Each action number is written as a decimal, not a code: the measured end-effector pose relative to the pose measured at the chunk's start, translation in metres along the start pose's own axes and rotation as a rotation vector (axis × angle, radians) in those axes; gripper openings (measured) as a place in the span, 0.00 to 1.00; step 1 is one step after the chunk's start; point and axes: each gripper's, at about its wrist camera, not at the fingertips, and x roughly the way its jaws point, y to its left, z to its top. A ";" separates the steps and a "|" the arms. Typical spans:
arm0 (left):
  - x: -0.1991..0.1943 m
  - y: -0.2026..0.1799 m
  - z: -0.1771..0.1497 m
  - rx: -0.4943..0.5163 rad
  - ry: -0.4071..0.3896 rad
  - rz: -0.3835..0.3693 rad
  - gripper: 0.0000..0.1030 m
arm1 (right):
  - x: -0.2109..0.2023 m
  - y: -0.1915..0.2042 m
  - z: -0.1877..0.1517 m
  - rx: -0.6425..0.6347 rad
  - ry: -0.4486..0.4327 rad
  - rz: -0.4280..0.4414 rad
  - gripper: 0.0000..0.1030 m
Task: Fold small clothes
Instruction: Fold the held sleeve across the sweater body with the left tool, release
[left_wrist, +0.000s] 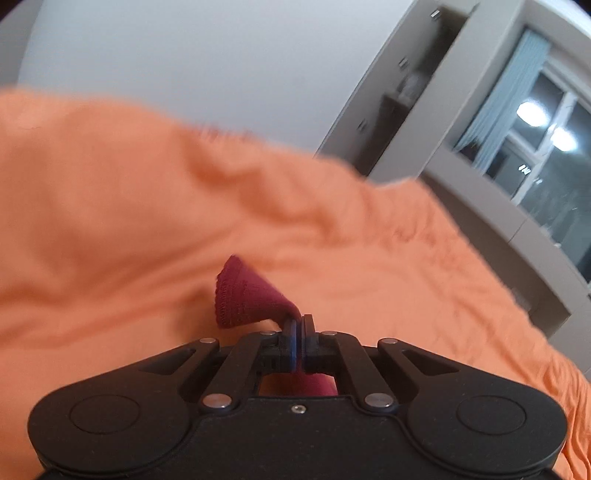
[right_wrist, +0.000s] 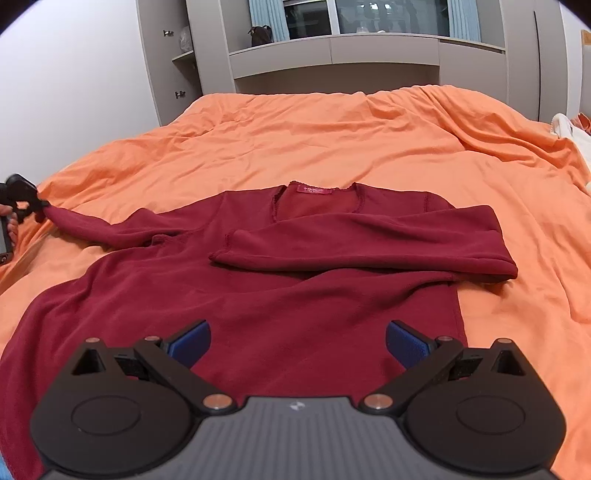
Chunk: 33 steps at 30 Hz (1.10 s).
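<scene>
Garment: a dark red long-sleeved knit top (right_wrist: 258, 295) is laid flat, front up, on a wrinkled orange bed sheet (right_wrist: 332, 140), neckline pointing away from the right wrist camera.
Right-hand sleeve: it is folded across the chest (right_wrist: 369, 243), its cuff end lying near the middle of the top.
Left-hand sleeve: it is stretched outward over the sheet (right_wrist: 92, 225) toward the frame's left edge.
Left gripper: the black left gripper (left_wrist: 297, 325) is seen with its fingers pressed together, pinching the stitched cuff of the stretched sleeve (left_wrist: 243, 295); it is also visible at the sleeve's end in the right wrist view (right_wrist: 38, 206).
Right gripper: the black right gripper (right_wrist: 297, 343) is held above the top's lower body, blue pads (right_wrist: 406, 343) spread wide, nothing between them.
Background: grey built-in cabinets (right_wrist: 332, 51) and a window with pale blue curtains (right_wrist: 266, 18) are seen beyond the bed.
</scene>
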 end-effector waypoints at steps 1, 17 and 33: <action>-0.004 -0.003 0.004 0.008 -0.008 -0.013 0.01 | 0.001 0.000 0.000 0.005 0.000 0.000 1.00; -0.070 -0.150 -0.019 0.392 -0.060 -0.295 0.01 | -0.004 -0.012 0.001 0.051 -0.033 0.023 1.00; -0.050 -0.307 -0.233 0.610 0.267 -0.532 0.01 | -0.032 -0.064 -0.007 0.134 -0.061 -0.060 1.00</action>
